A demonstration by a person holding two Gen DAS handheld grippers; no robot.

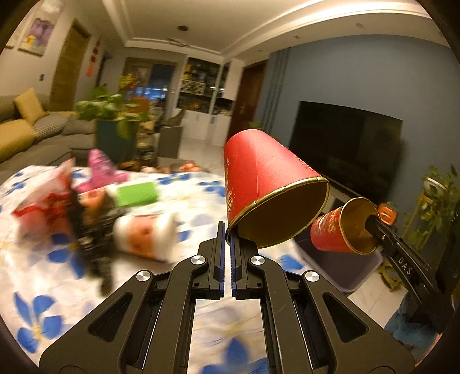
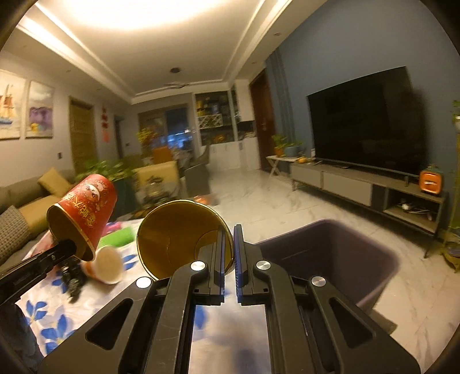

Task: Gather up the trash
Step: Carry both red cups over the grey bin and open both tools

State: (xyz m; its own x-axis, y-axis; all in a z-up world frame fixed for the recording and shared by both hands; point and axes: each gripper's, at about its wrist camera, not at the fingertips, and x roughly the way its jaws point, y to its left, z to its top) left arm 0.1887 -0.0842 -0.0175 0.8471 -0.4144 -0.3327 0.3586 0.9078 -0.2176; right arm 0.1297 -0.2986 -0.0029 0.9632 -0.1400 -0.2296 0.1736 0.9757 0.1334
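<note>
Left wrist view: on the desk (image 1: 201, 184) we count blurred wrappers (image 1: 43, 198) and a tipped cup (image 1: 146, 236) uncollected; left hand-held gripper (image 1: 227, 230) pinches one red cup (image 1: 267, 184), right hand-held gripper (image 2: 228, 230) another (image 2: 181, 238), bin (image 2: 345, 253) beside.

We look down a long living room under warm ceiling light (image 2: 138, 11). A large dark television (image 2: 365, 123) hangs on a blue wall (image 2: 345, 43) above a low grey media console (image 2: 359, 184). Pale marble floor (image 2: 273, 195) runs toward white cabinets (image 2: 224, 155) and a night-dark window (image 2: 175, 126). At left, a grey sofa (image 1: 49, 143) carries mustard cushions (image 1: 28, 105).
</note>
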